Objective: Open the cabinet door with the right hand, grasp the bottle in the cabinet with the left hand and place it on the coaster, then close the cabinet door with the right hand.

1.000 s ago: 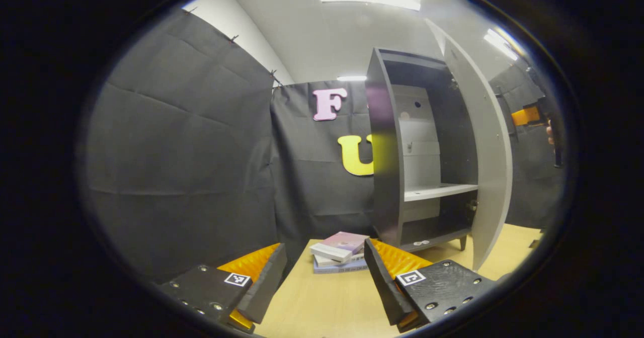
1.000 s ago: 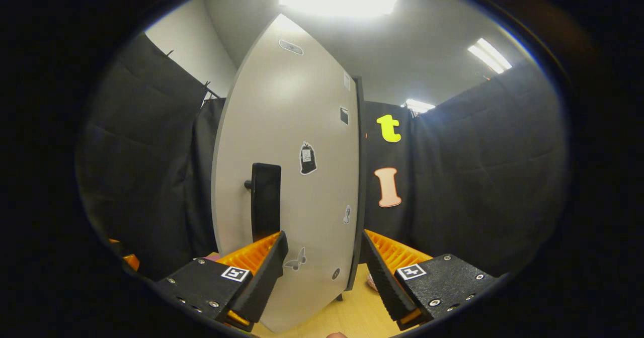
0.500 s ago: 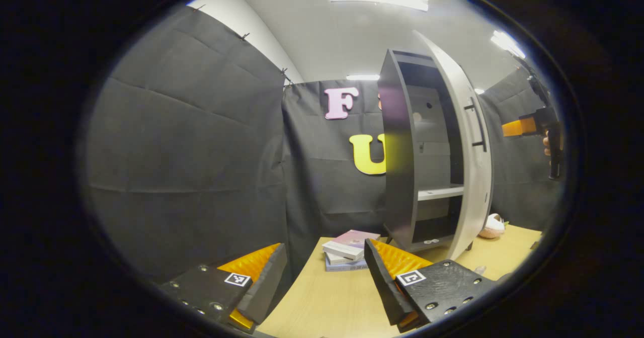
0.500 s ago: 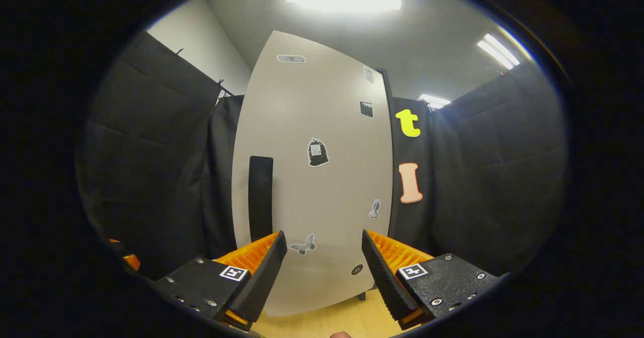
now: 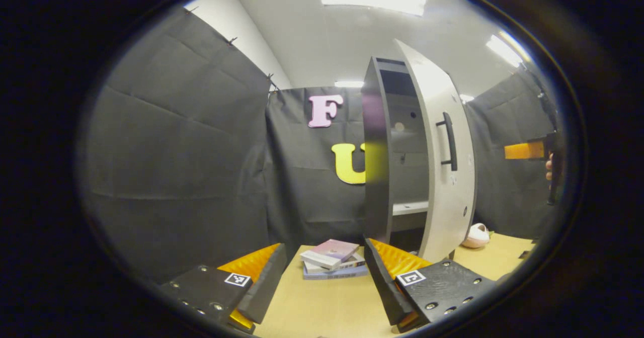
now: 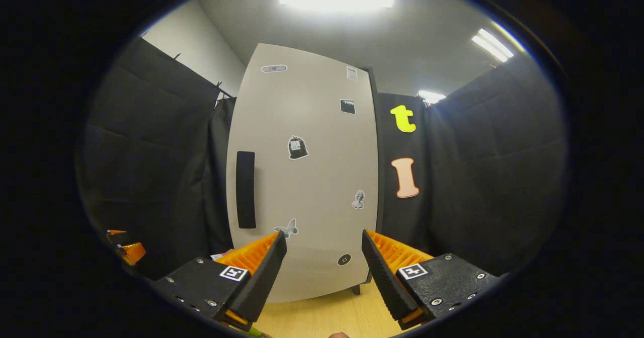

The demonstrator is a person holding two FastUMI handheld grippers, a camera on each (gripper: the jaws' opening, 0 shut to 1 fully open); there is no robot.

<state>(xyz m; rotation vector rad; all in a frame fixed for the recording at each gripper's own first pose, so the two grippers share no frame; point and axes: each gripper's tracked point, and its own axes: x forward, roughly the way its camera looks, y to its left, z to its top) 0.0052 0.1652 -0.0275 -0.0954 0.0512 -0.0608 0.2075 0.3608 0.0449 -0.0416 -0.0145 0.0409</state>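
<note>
The dark grey cabinet (image 5: 375,167) stands at the back of the wooden table (image 5: 327,303). Its light grey door (image 5: 445,177) is swung most of the way in, leaving a narrow gap that shows a white shelf (image 5: 410,207). My left gripper (image 5: 324,272) is open and empty, low over the table in front of the cabinet. In the right gripper view the door (image 6: 307,177) faces me flat, with its black handle (image 6: 245,189) on the left. My right gripper (image 6: 322,267) is open just short of the door's lower part, touching nothing. It also appears far right as the right gripper (image 5: 526,150).
A stack of books (image 5: 332,258) lies on the table left of the cabinet's foot. A small pink and white object (image 5: 475,235) sits on the table right of the door. The left gripper (image 6: 123,250) peeks in at the left edge of the right gripper view.
The door has swung from wide open to nearly shut, hiding most of the cabinet's inside. My right gripper stayed open facing the door's front. The left gripper stayed low and open.
</note>
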